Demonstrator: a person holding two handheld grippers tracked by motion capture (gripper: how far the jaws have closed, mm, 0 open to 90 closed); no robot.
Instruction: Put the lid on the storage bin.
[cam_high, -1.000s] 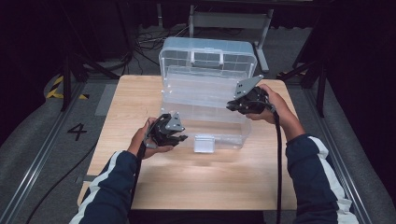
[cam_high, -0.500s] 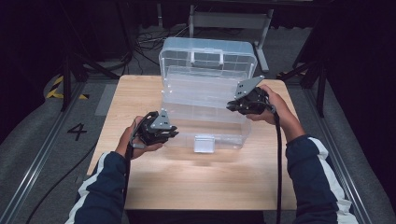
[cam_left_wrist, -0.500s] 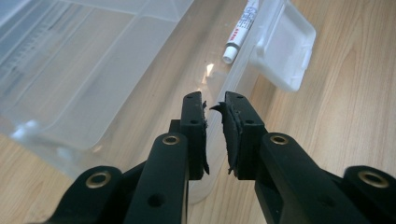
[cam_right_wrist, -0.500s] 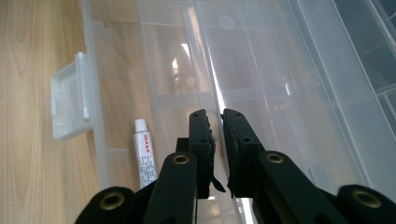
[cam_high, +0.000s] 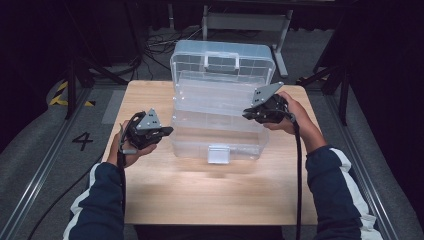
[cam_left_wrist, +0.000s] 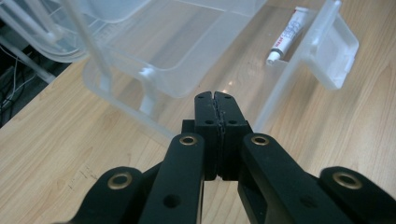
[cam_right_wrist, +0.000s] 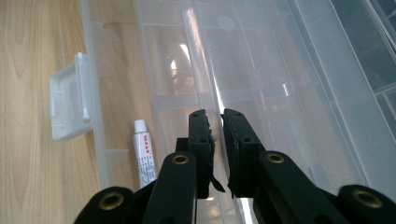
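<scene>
A clear plastic organiser box (cam_high: 220, 135) stands open in the middle of the wooden table, lid (cam_high: 222, 57) upright at the back. A small white tube (cam_left_wrist: 286, 35) (cam_right_wrist: 144, 156) lies in the bottom compartment behind the front latch (cam_high: 218, 153). My left gripper (cam_high: 167, 131) (cam_left_wrist: 217, 100) hangs just off the box's left front corner. Its jaws have just been closing and now meet with nothing between them. At the box's right side, my right gripper (cam_high: 247, 114) (cam_right_wrist: 215, 116) is shut on the thin rim of the raised inner tray (cam_right_wrist: 261, 70).
The table (cam_high: 210, 200) has bare wood in front of the box and narrow strips on either side. Cables and a metal stand (cam_high: 245, 20) lie on the dark floor behind. A floor rail (cam_high: 45, 165) runs along the left.
My left gripper has drawn back to the left from the box's front wall and risen a little. The right gripper and the box have stayed put.
</scene>
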